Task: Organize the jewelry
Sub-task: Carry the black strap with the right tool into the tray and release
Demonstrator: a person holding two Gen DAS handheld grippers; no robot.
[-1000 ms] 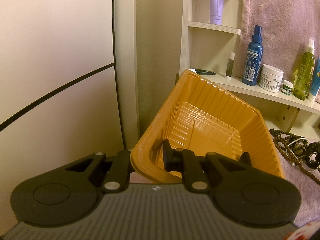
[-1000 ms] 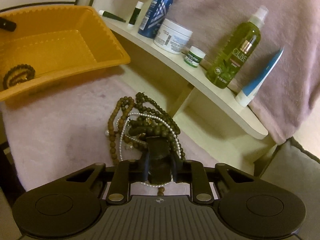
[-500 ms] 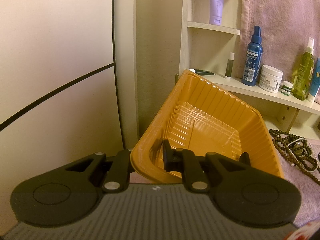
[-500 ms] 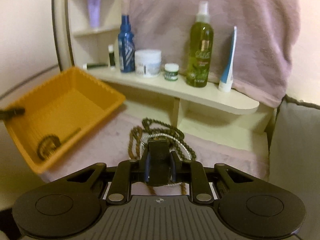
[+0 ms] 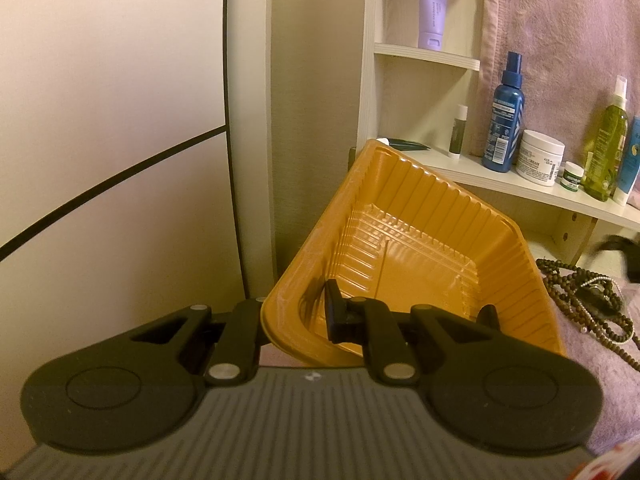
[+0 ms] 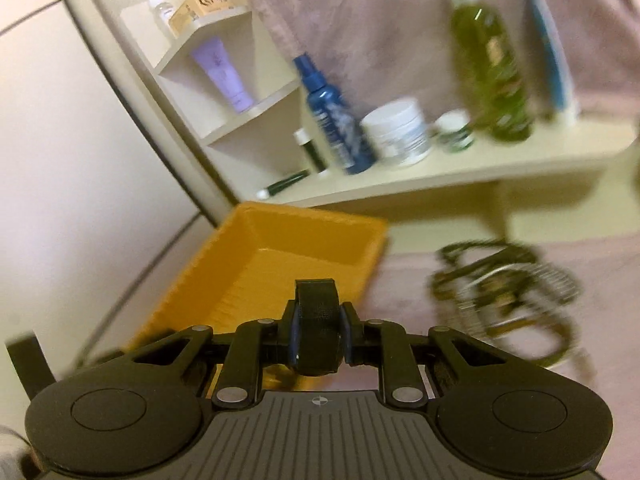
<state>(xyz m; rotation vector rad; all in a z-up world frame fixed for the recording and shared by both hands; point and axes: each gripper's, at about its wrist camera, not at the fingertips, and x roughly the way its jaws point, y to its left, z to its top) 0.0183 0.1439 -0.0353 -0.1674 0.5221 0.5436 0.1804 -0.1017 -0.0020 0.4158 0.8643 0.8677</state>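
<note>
Your left hand-held gripper (image 5: pixel 294 322) is clamping the orange tray's (image 5: pixel 416 208) near rim, tilting it. Your right hand-held gripper (image 6: pixel 318 330) is pinching a dark band (image 6: pixel 318 312) above the tray, with the bead necklaces (image 6: pixel 508 284) lying beside it on pink cloth (image 6: pixel 412 284).

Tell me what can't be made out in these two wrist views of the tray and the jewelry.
- Right wrist view: motion blur smears the bead necklaces; single strands can't be separated.
- Right wrist view: the dark ring-shaped piece held in the right gripper stays unidentifiable.
- Left wrist view: the left gripper pinches the orange tray wall and hides its near corner.
- Left wrist view: bottle labels too small to read.
</note>
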